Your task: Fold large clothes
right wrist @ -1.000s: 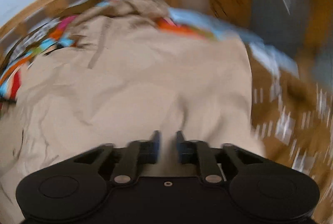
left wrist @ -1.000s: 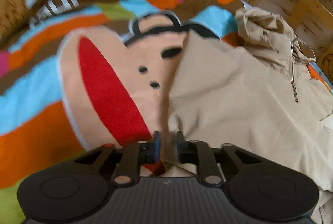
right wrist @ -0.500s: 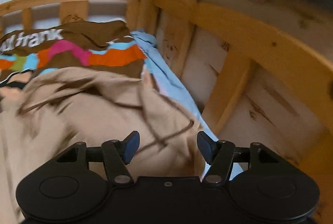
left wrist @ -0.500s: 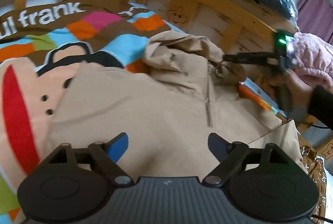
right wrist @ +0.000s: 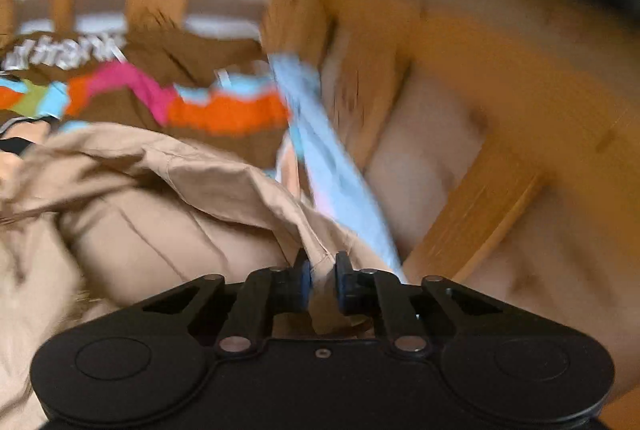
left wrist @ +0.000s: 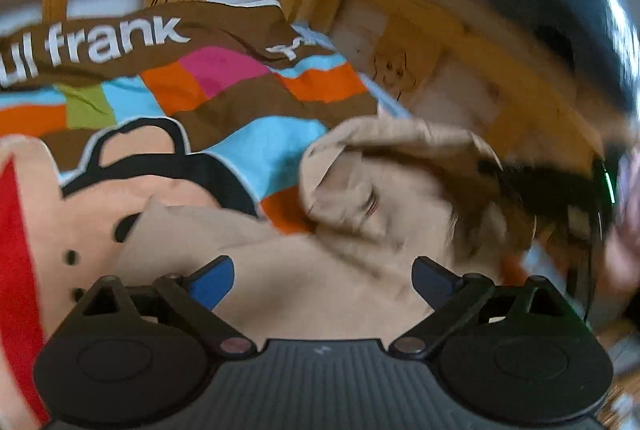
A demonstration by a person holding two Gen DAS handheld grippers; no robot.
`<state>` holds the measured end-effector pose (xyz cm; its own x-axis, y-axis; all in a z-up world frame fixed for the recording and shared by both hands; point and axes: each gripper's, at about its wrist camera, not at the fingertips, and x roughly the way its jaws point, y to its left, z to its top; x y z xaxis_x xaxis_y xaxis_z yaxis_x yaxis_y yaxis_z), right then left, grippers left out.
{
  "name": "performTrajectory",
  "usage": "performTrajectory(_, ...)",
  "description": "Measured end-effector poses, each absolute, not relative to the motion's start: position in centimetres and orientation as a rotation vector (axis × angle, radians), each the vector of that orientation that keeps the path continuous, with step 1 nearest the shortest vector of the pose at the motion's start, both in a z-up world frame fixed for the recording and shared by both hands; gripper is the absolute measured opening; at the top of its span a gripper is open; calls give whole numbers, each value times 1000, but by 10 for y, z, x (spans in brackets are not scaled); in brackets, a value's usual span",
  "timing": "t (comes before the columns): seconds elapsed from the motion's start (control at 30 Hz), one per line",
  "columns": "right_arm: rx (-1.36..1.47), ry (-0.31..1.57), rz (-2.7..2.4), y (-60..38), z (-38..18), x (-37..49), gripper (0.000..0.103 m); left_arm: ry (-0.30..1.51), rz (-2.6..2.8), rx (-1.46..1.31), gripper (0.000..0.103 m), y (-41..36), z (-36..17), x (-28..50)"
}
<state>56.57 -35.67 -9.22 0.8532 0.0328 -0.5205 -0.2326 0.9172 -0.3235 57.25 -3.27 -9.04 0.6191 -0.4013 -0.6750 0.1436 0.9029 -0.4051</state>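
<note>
**Ana:** Low in the left wrist view, the left gripper (left wrist: 322, 276) has its jaws spread wide with nothing between them. It hangs over the flat body of the beige jacket (left wrist: 320, 294), which lies on the bed across the striped cartoon blanket (left wrist: 248, 90). The hood (left wrist: 384, 166) is bunched at centre right. At the right edge a dark blur, which I take for the right gripper (left wrist: 532, 186), reaches into the hood's far side.

**Ben:** So the left one is free. What would you do with it?

**Ana:** Judging by the layout, pin or pinch the jacket near the shoulder on its own side, so the body doesn't drag while the hood is folded down.

**Ben:** And the right wrist view?

**Ana:** At bottom centre the jaws of the right gripper (right wrist: 322, 272) are clenched on a ridge of the jacket (right wrist: 224, 174); a fold of cloth rises straight out from between them. The wooden bed rail (right wrist: 500, 170) fills the right half, close by, and a pale blue sheet edge (right wrist: 340, 170) runs between rail and jacket. The frame is heavily smeared.

**Ben:** Advice for that grip?

**Ana:** It looks like a shallow pinch on one layer. Carry the fold slowly toward the lower left, away from the rail, and lay it flat before letting go.
</note>
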Motion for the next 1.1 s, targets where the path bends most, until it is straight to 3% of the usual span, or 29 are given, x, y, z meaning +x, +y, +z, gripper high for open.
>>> performTrajectory(0.1,-595,311,111,-341,-80,495,11,810,-371,-474,98,-17,-84,573)
performTrajectory(0.2,-724,209,114,-327,-85,430,11,775,-433,-538,98,-4,-78,572)
performTrajectory(0.47,-745,202,203,-309,-100,329,10,872,-438,-393,97,-27,-98,609)
performTrajectory(0.53,-773,219,214,-306,-105,317,11,906,-440,-360,90,-36,-105,617)
performTrajectory(0.57,-761,247,234,-308,-107,313,15,929,-436,-339,77,-41,-109,620)
performTrajectory(0.6,-743,264,247,-311,-107,310,18,948,-428,-323,71,-44,-113,622)
performTrajectory(0.63,-714,277,259,-316,-105,307,28,959,-413,-311,68,-46,-116,622)
performTrajectory(0.7,-624,304,284,-328,-94,299,36,945,-413,-284,65,-47,-120,619)
performTrajectory(0.77,-532,323,304,-342,-76,295,59,963,-401,-249,62,-48,-125,618)
performTrajectory(0.87,-448,320,332,-354,-45,311,76,980,-371,-208,62,-51,-135,616)
performTrajectory(0.97,-418,391,385,-352,-31,367,84,985,-358,-212,62,-52,-140,613)
performTrajectory(1.1,-481,485,397,-332,-46,445,84,962,-353,-196,62,-53,-135,606)
